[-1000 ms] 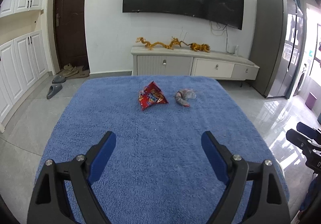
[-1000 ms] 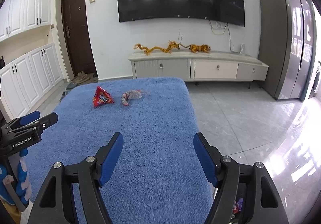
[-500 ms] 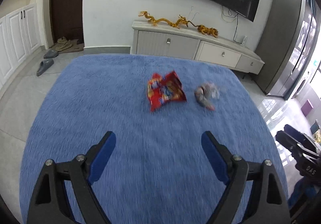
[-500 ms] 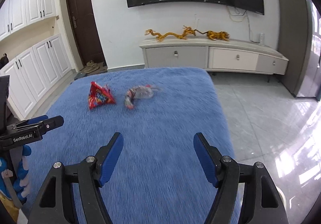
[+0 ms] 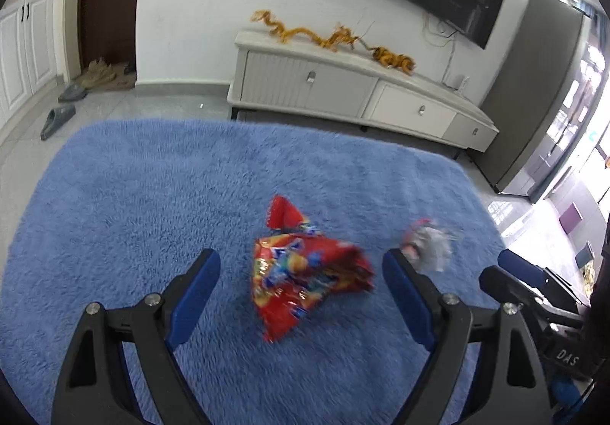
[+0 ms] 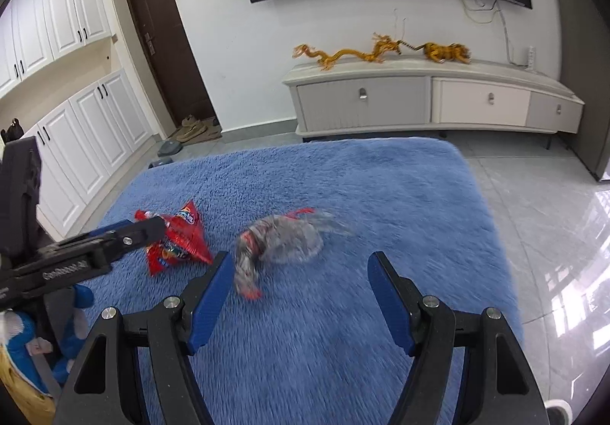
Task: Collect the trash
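A shaggy blue rug point(image 5: 133, 204) point(image 6: 381, 188) covers the work surface, with a white TV cabinet point(image 5: 343, 89) point(image 6: 427, 101) beyond its far edge. Near the rug's middle lies a crumpled red snack wrapper point(image 5: 305, 272) point(image 6: 179, 238); just to its right, apart from it, sits a clear crumpled wrapper with red ends point(image 5: 429, 247) point(image 6: 278, 238). The left gripper point(image 5: 301, 295) point(image 6: 126, 234) hovers with its fingers spread wide either side of the red snack wrapper, not touching it. The right gripper point(image 6: 297, 295) is likewise spread wide, empty, near the clear wrapper.
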`<act>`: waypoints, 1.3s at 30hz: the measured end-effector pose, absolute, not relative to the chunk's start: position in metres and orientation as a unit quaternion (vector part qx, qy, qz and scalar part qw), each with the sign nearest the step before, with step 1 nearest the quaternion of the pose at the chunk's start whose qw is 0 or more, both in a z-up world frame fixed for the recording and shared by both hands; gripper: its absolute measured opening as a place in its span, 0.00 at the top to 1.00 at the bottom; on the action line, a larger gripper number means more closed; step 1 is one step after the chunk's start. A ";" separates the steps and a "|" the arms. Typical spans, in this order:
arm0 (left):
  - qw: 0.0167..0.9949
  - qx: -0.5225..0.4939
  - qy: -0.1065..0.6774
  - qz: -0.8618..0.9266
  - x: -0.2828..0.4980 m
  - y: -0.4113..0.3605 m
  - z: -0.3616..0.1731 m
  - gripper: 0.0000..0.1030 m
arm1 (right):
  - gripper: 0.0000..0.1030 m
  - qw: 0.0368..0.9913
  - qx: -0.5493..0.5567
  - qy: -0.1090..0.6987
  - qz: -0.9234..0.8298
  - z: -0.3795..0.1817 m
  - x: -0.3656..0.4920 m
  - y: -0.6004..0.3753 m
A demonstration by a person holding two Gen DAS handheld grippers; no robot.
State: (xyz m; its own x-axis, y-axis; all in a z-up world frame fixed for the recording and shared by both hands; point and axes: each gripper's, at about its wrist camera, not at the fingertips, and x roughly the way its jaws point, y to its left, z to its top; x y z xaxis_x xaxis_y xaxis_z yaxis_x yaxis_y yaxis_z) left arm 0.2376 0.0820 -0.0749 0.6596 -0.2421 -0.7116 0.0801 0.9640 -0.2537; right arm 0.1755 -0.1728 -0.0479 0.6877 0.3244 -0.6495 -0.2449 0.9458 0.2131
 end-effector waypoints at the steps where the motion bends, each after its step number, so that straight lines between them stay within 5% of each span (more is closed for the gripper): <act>1: 0.902 -0.108 0.408 -0.086 0.242 0.086 -0.081 0.16 | 0.32 0.915 0.055 0.366 0.158 -0.051 0.181 -0.171; 12: 0.895 -0.149 0.408 -0.102 0.248 0.099 -0.097 0.22 | 0.32 0.896 0.056 0.403 0.177 -0.075 0.230 -0.135; 17: 0.894 -0.152 0.406 -0.114 0.246 0.097 -0.096 0.37 | 0.72 0.887 0.071 0.417 0.185 -0.085 0.230 -0.142; 19: 0.896 -0.144 0.403 -0.120 0.243 0.092 -0.093 0.43 | 0.78 0.888 0.071 0.412 0.191 -0.082 0.224 -0.146; 24: 0.897 -0.116 0.403 -0.140 0.235 0.075 -0.088 0.72 | 0.83 0.894 0.086 0.389 0.205 -0.076 0.194 -0.159; 27: 0.896 -0.108 0.405 -0.148 0.227 0.068 -0.086 0.79 | 0.84 0.896 0.099 0.382 0.204 -0.073 0.172 -0.170; 39: 0.895 -0.119 0.388 -0.182 0.148 0.056 -0.057 0.82 | 0.84 0.900 0.123 0.379 0.177 -0.055 0.086 -0.207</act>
State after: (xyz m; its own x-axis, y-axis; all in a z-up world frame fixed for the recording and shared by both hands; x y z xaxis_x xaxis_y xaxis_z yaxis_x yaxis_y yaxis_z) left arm 0.1478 0.0557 -0.0571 0.6320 -0.4193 -0.6518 0.2338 0.9050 -0.3555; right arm 0.0863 -0.2072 -0.0551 0.6495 0.4118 -0.6392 -0.2251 0.9071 0.3557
